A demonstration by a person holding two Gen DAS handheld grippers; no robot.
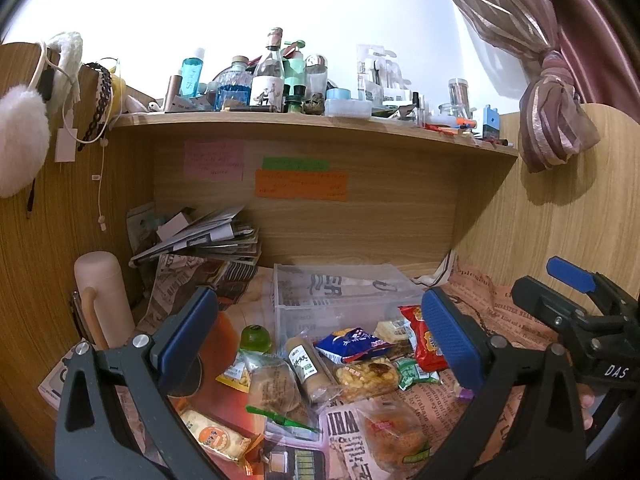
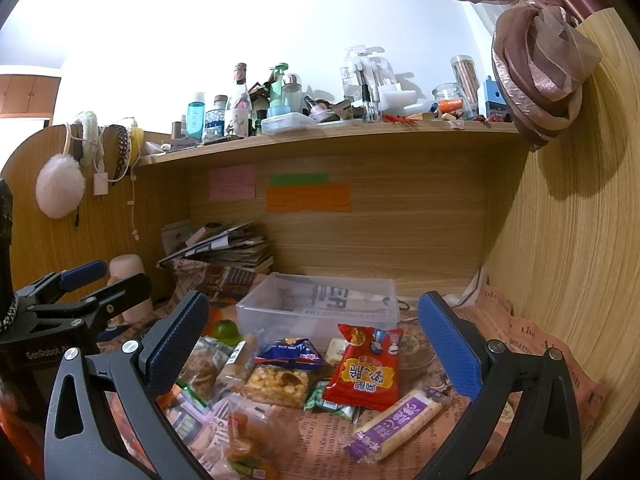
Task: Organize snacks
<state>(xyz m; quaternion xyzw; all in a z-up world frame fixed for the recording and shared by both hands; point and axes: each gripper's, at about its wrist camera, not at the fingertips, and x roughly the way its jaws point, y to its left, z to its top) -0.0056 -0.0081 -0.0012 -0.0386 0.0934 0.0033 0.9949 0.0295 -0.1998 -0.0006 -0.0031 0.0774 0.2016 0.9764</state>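
Observation:
A clear plastic box (image 1: 344, 296) (image 2: 320, 300) stands empty at the back of the desk. In front of it lies a pile of snacks: a red packet (image 2: 366, 372) (image 1: 426, 344), a blue packet (image 1: 350, 344) (image 2: 290, 354), a nut bar (image 1: 366, 376) (image 2: 278, 386), a brown roll (image 1: 308, 368), a purple-labelled stick (image 2: 394, 424), a green jelly cup (image 1: 256, 338) (image 2: 226, 330), and a wrapped bun (image 1: 394, 432). My left gripper (image 1: 320, 340) is open above the pile. My right gripper (image 2: 312, 350) is open above it too. Both are empty.
A pink flask (image 1: 104, 300) stands at the left. A stack of papers (image 1: 200, 240) lies at the back left. A shelf (image 1: 312, 128) of bottles runs overhead. Wooden side panels (image 2: 568, 260) close both sides. Newspaper (image 2: 520, 336) covers the desk.

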